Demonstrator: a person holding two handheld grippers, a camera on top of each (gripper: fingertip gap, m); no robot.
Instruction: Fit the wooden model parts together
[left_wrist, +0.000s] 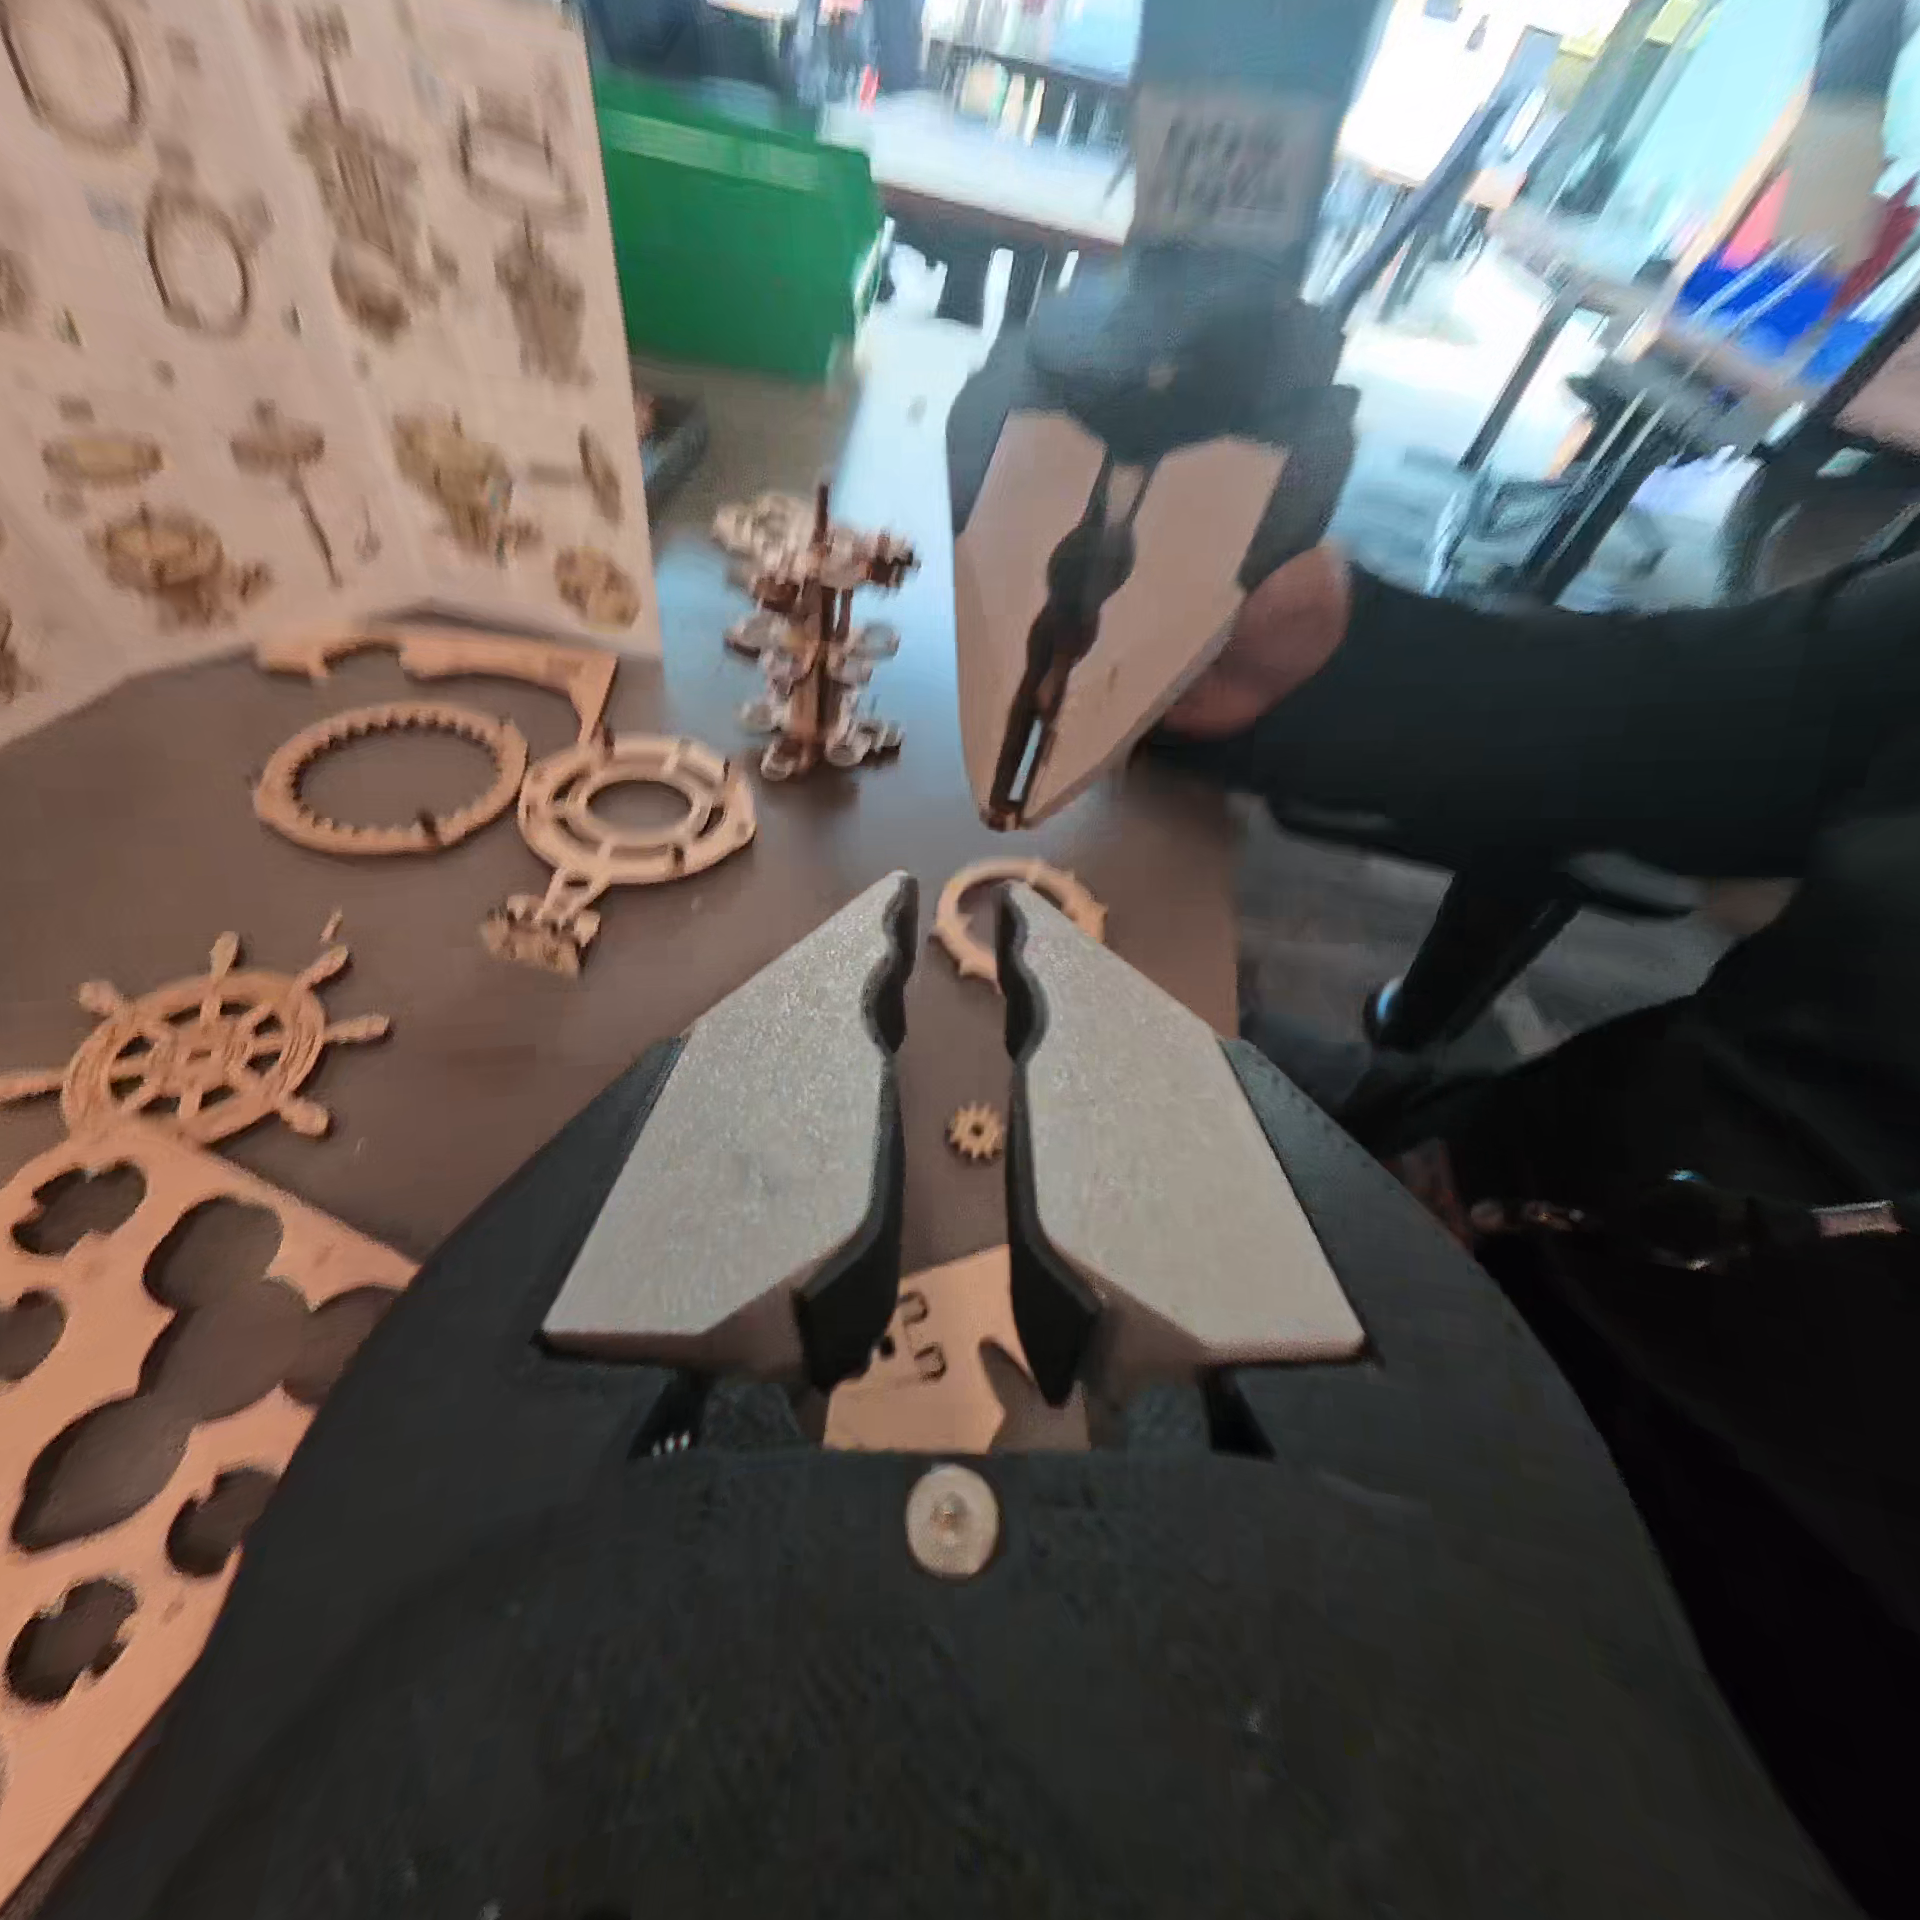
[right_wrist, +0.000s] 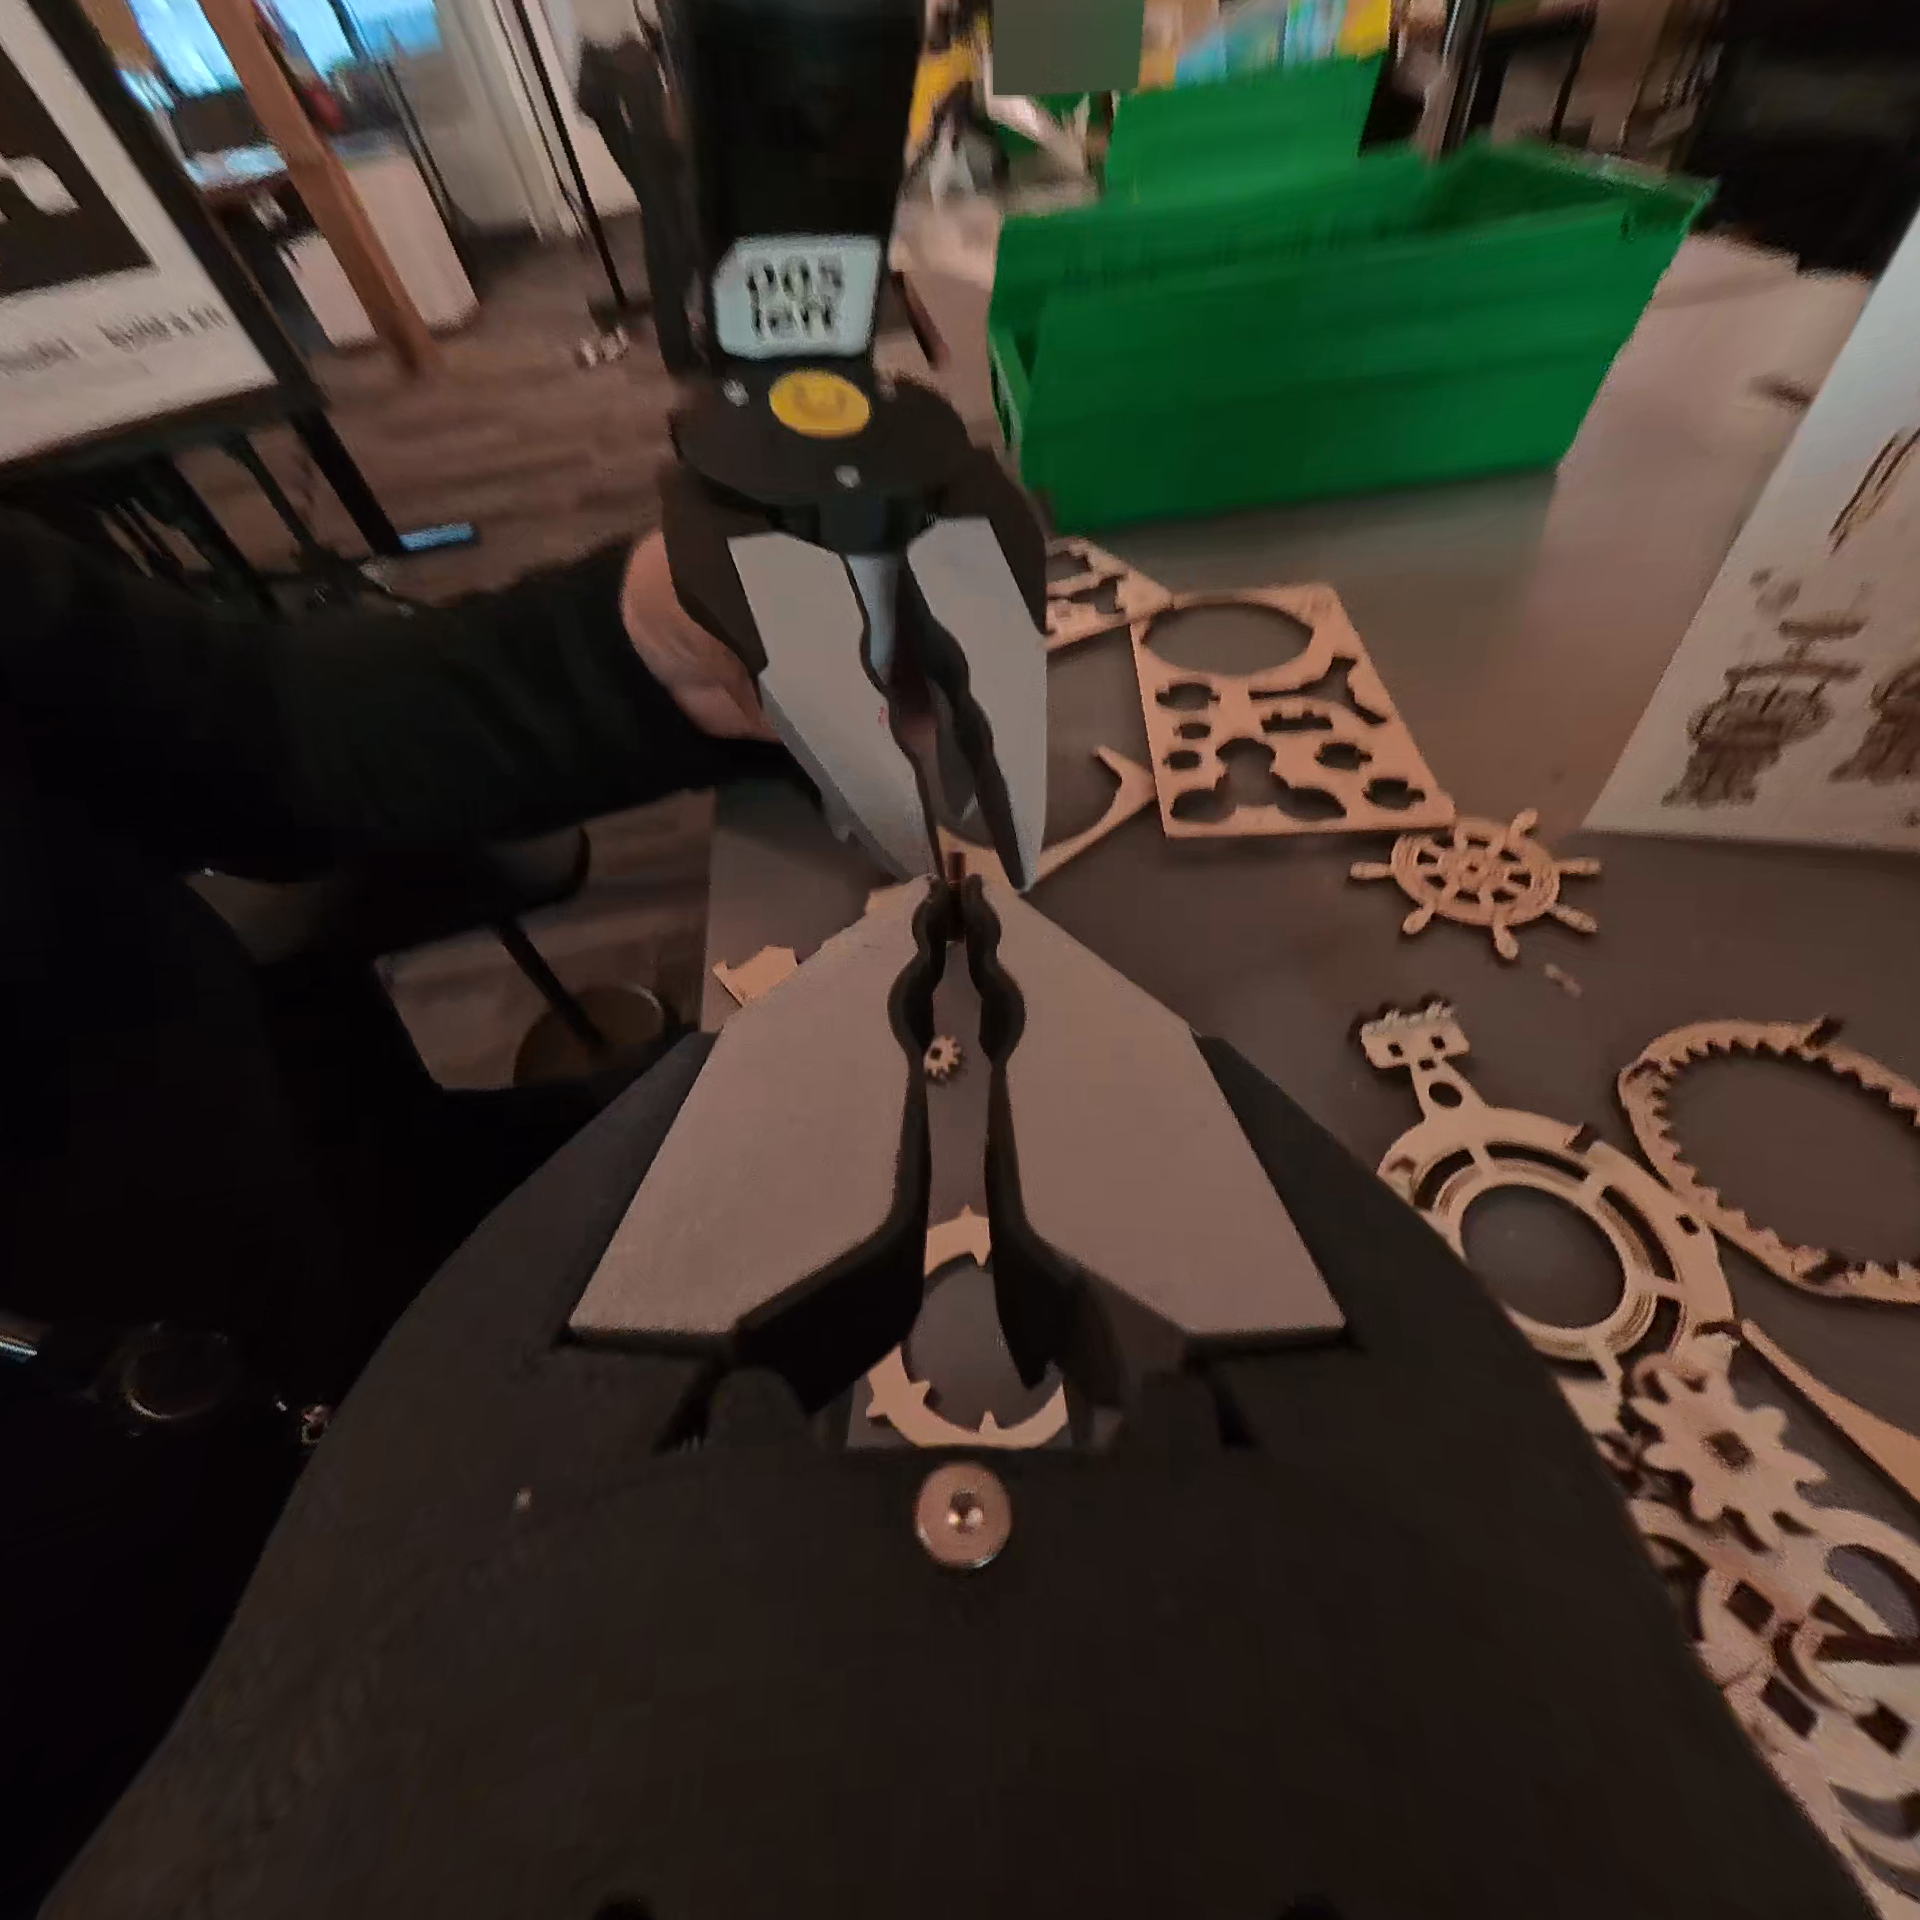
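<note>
1. At the far left of the left wrist view an instruction sheet (left_wrist: 301, 312) stands upright on the dark table (left_wrist: 156, 831), printed with blurred drawings of parts; its writing is too smeared to read.
2. In front of it lie loose wooden parts: a ship's wheel (left_wrist: 203, 1049), a toothed ring (left_wrist: 390, 777), a ringed disc piece (left_wrist: 636, 821), and a cut-out sheet (left_wrist: 156, 1382) at the lower left.
3. A part-built wooden model (left_wrist: 821, 644) stands upright behind them, near the table's middle.
4. The left gripper (left_wrist: 958, 904) points forward and slightly down over the table, its fingers parted by a narrow gap with nothing between them. A small spiked ring (left_wrist: 1023, 914) lies just past its tips, and a tiny gear (left_wrist: 975, 1132) shows on the table through the gap.
5. The right gripper (left_wrist: 1013, 800) comes down steeply from the upper right, tips aimed toward the left one's. Its fingers pinch a thin dark wooden strip (left_wrist: 1023, 764) at the tips.
6. A hand (left_wrist: 1262, 655) in a black sleeve (left_wrist: 1558, 717) grips its handle.
7. In the right wrist view the left gripper's body carries a white label (right_wrist: 798, 296) and a yellow round sticker (right_wrist: 819, 403).
8. A green crate (right_wrist: 1320, 353) sits at the table's far edge.
</note>
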